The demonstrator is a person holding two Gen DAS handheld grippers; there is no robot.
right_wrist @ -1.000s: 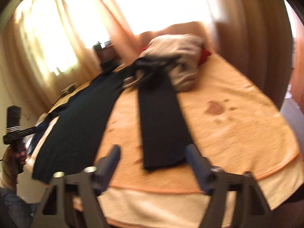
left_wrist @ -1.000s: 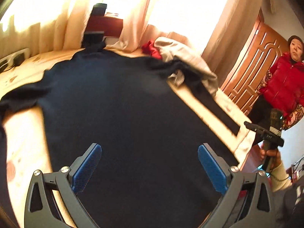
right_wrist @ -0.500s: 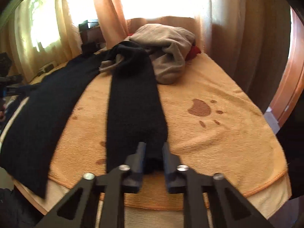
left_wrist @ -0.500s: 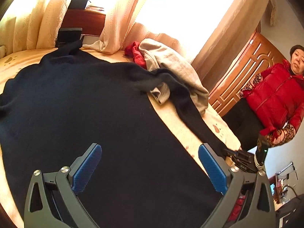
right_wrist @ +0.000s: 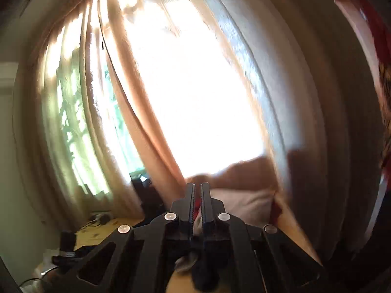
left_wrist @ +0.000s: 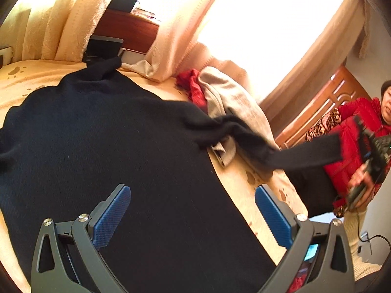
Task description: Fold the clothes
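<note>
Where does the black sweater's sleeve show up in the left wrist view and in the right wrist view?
Left wrist: the sleeve stretches off the bed toward the right edge, lifted clear of the orange bedspread.
Right wrist: only a dark bit of the sleeve hangs below the shut jaws at bottom centre.
Shared landmark: the grey garment, seen pale behind the jaws in the right wrist view.

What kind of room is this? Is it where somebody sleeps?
Most likely a bedroom. A black sweater is spread over a wide bed covered by an orange blanket, long curtains hang at a bright window, and a carved wooden door stands to the side.
</note>
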